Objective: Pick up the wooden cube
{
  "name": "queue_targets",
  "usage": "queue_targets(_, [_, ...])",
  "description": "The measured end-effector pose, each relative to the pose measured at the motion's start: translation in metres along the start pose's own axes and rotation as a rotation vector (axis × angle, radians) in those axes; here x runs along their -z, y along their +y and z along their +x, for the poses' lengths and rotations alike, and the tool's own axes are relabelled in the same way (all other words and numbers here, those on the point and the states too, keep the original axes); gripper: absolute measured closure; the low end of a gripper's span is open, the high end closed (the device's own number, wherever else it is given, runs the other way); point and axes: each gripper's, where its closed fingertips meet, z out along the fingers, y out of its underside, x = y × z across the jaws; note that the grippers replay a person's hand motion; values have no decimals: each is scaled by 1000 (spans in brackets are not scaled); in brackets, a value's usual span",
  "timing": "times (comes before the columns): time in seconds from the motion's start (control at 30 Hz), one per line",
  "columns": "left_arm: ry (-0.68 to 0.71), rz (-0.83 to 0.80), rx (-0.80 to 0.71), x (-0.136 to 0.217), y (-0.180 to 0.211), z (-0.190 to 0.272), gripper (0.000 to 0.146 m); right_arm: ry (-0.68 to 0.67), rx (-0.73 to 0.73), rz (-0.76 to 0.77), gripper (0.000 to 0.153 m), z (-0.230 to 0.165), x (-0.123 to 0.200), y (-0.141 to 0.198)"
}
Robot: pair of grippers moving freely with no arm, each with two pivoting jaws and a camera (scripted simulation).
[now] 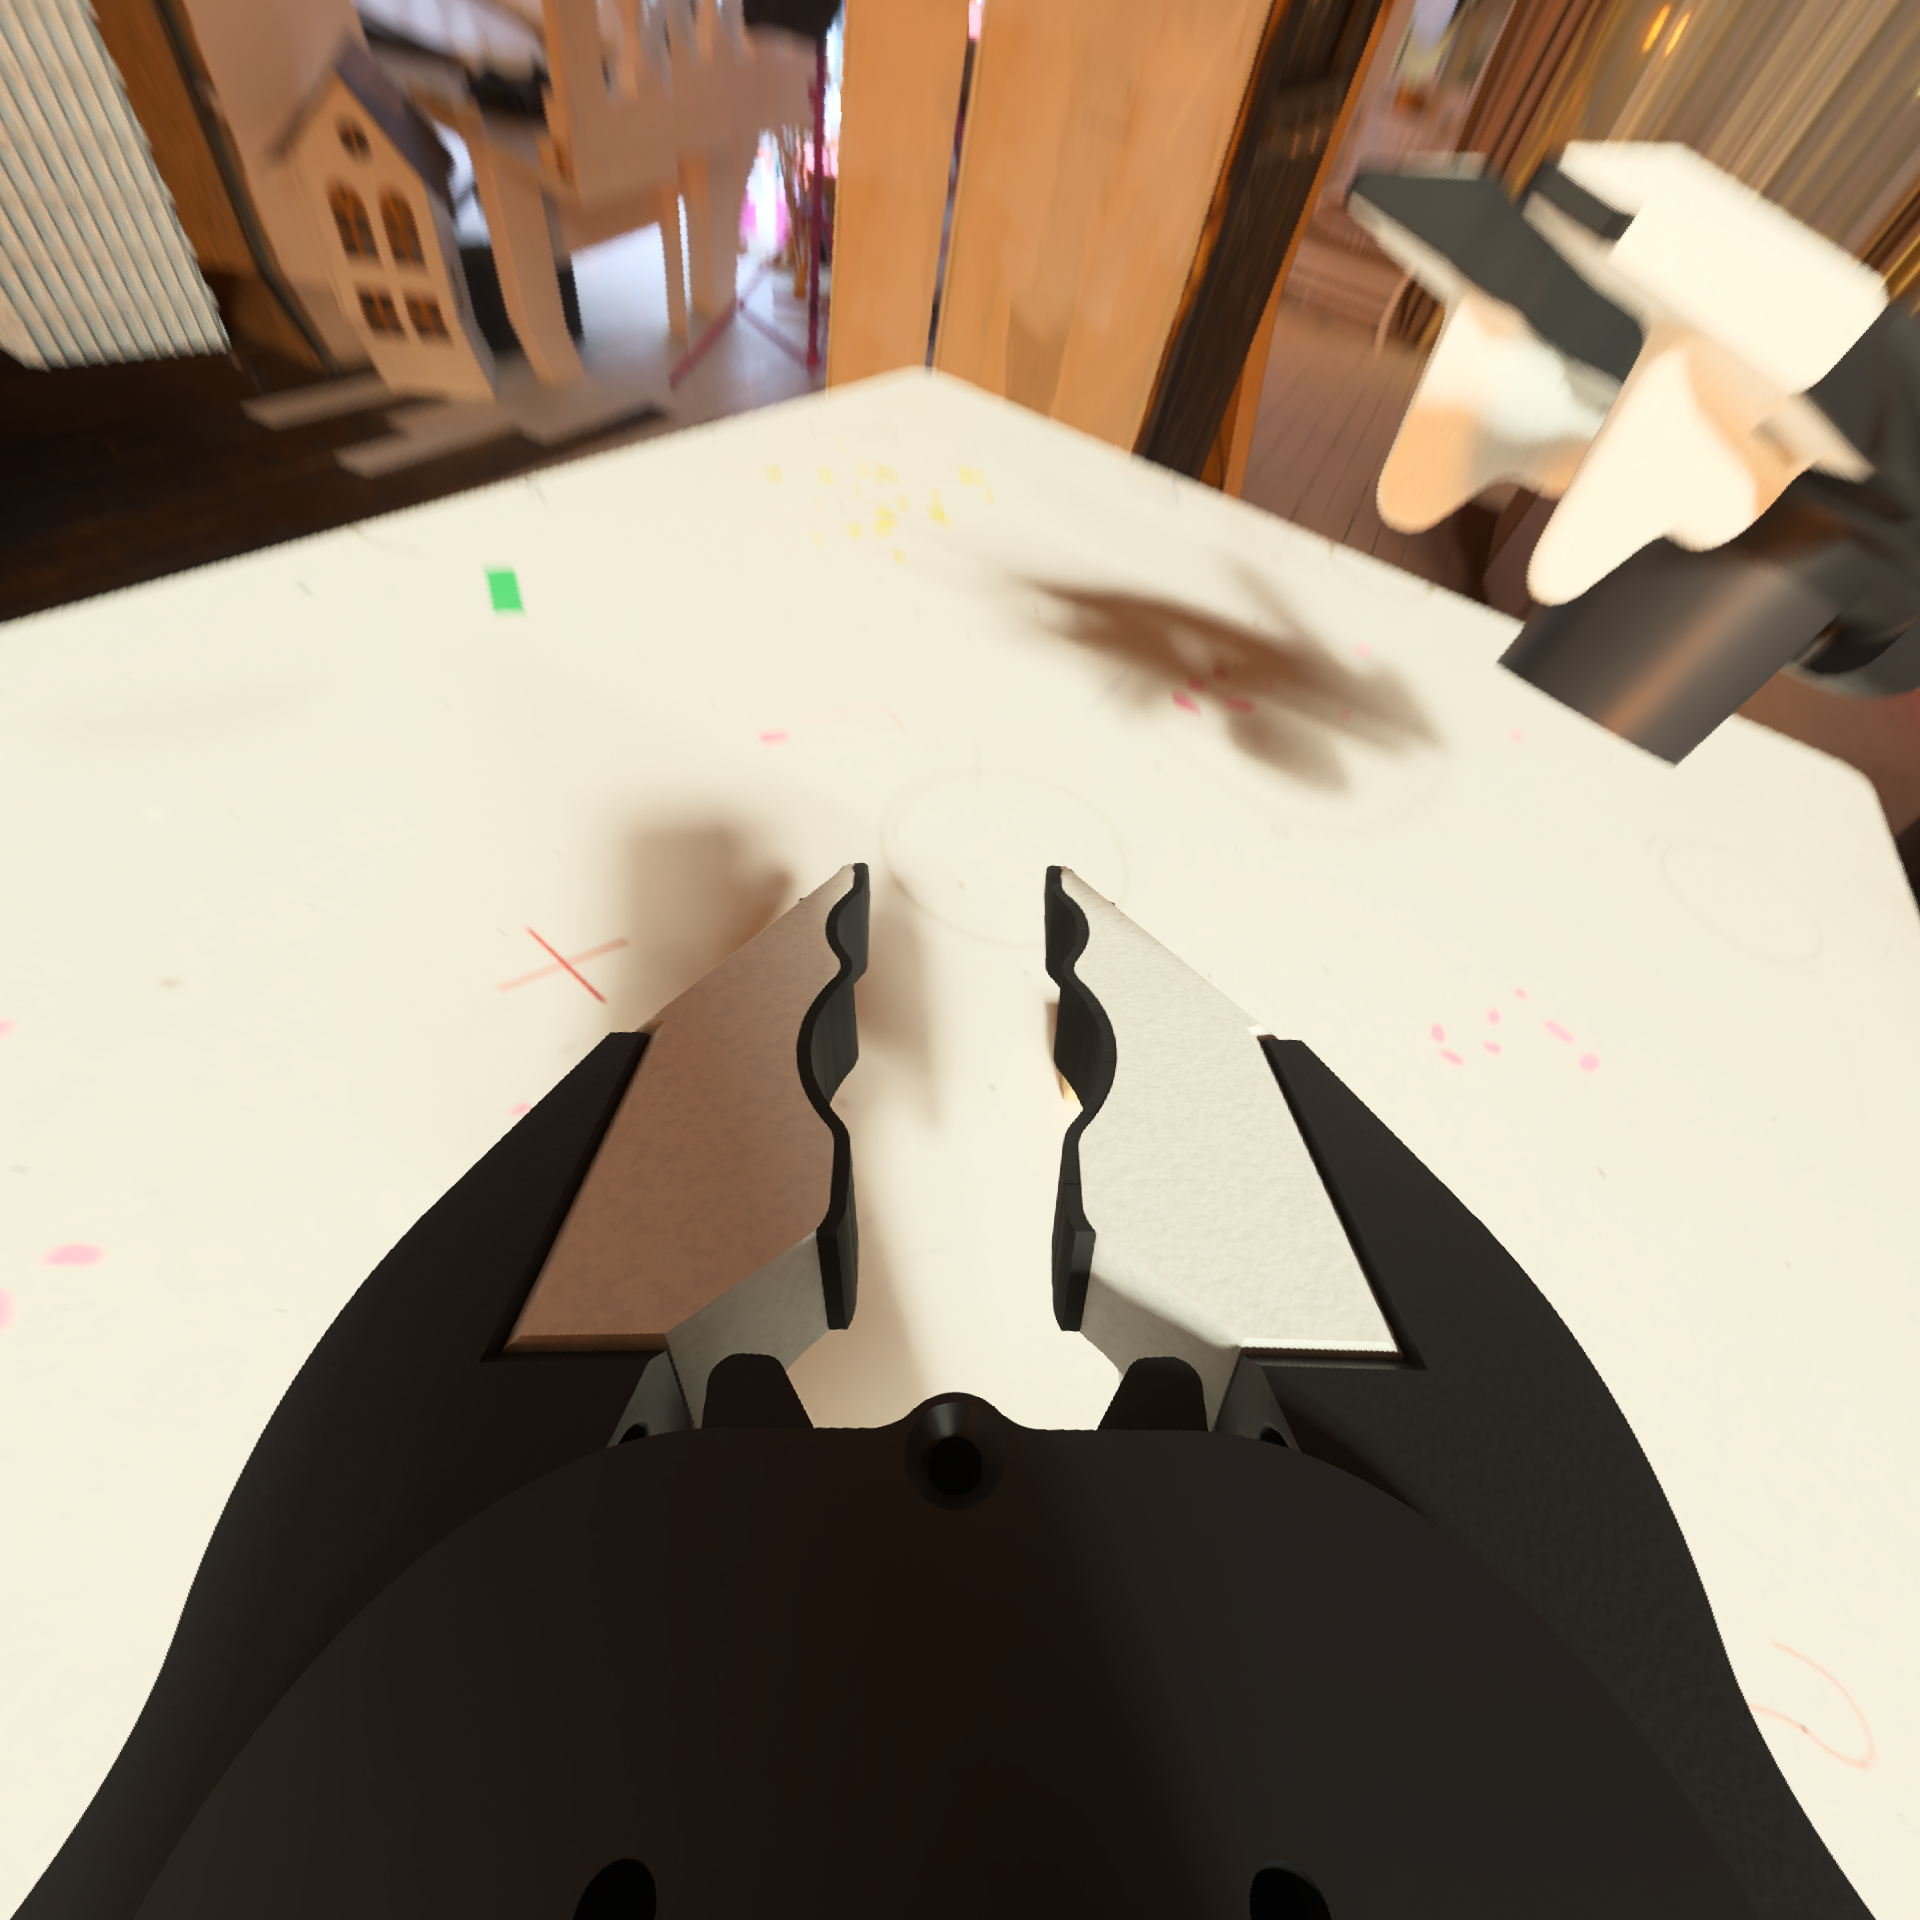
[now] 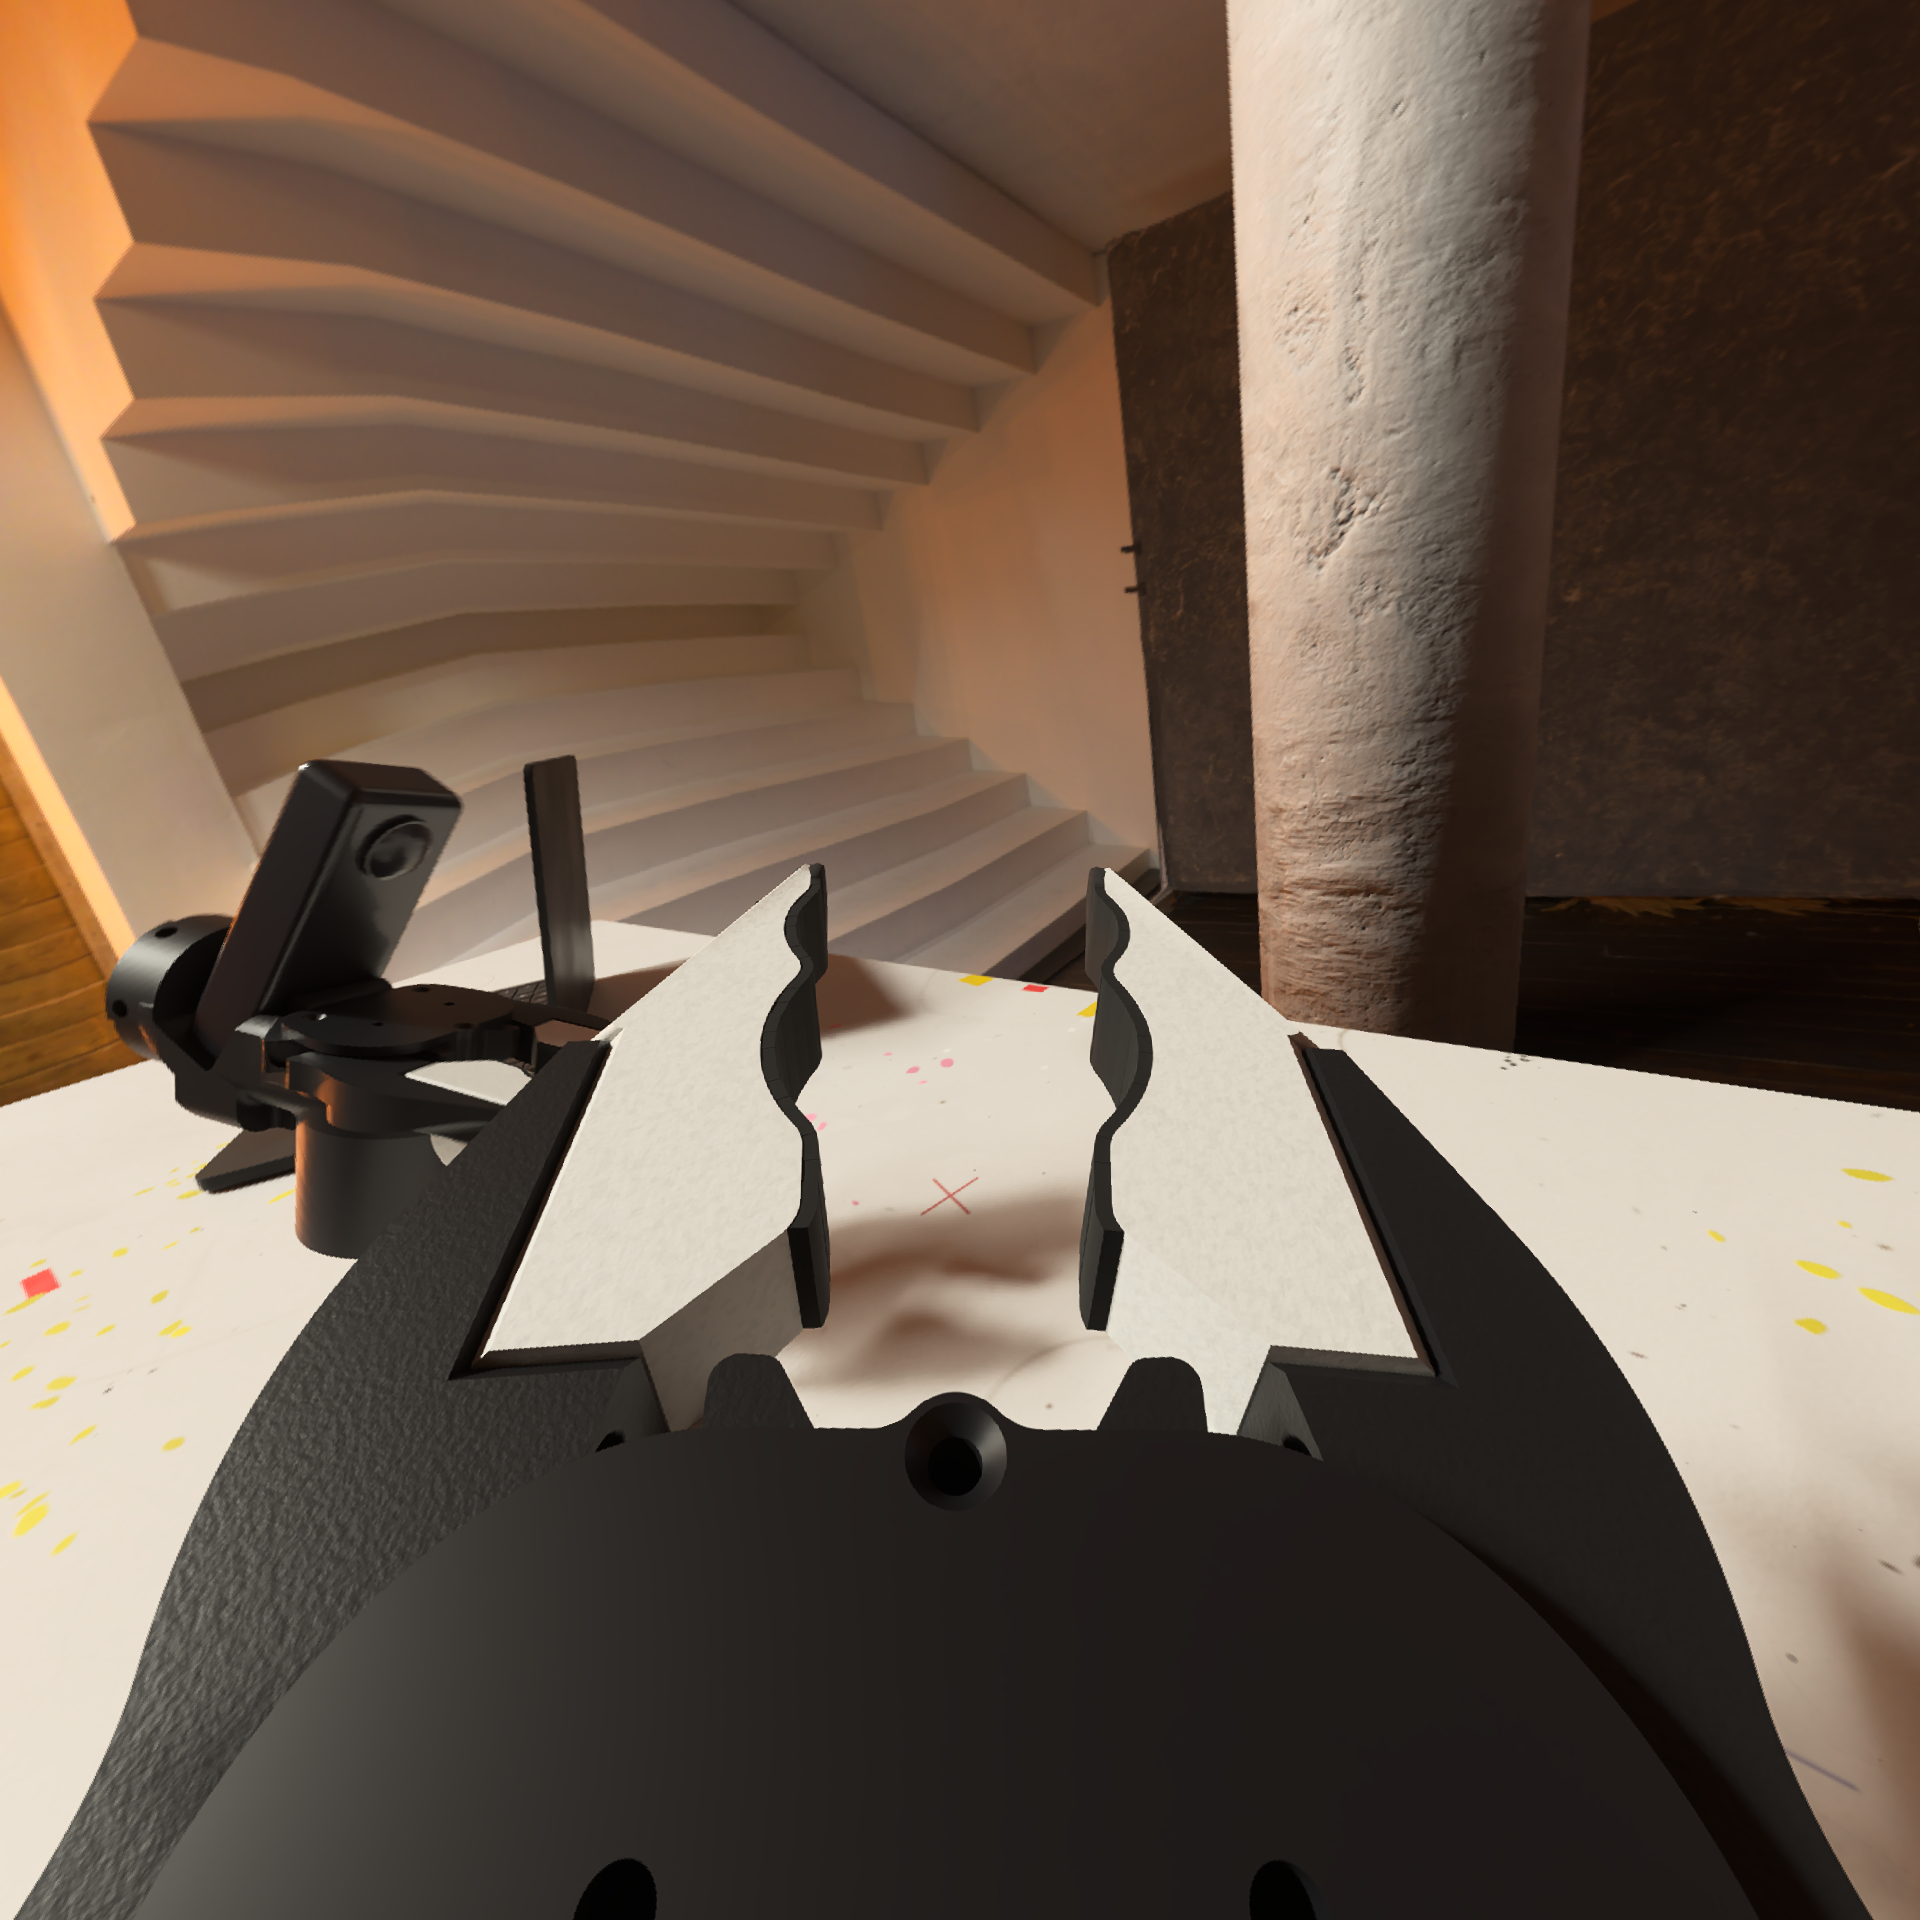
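No wooden cube shows clearly in either view; only a small tan sliver peeks out by my left gripper's right finger, and I cannot tell what it is. My left gripper is open and empty, low over the white table. My right gripper is open and empty above the same table. The right gripper also shows in the left wrist view, raised at the far right. The left gripper's black body shows at the left of the right wrist view, close to the table.
The table's far corner lies ahead of the left gripper, with wooden posts and a model house beyond. A stone pillar and stairs stand past the table edge. Paint flecks, a green mark and a red cross dot the tabletop.
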Motion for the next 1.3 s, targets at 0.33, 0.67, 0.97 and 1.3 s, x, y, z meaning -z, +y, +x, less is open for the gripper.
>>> queue_targets(0.33, [-28, -360, -175, -38, 62, 44, 112, -104, 20, -95, 103, -20, -2, 18])
queue_targets(0.67, [15, -479, -137, -45, 88, 55, 111, -138, 58, -201, 99, -33, -7, 42])
queue_targets(0.97, [-45, -472, -136, -48, 87, 46, 122, -142, 56, -209, 100, -34, -7, 47])
queue_targets(1.3, [-67, -469, -127, -50, 86, 41, 121, -144, 63, -267, 101, -34, -11, 68])
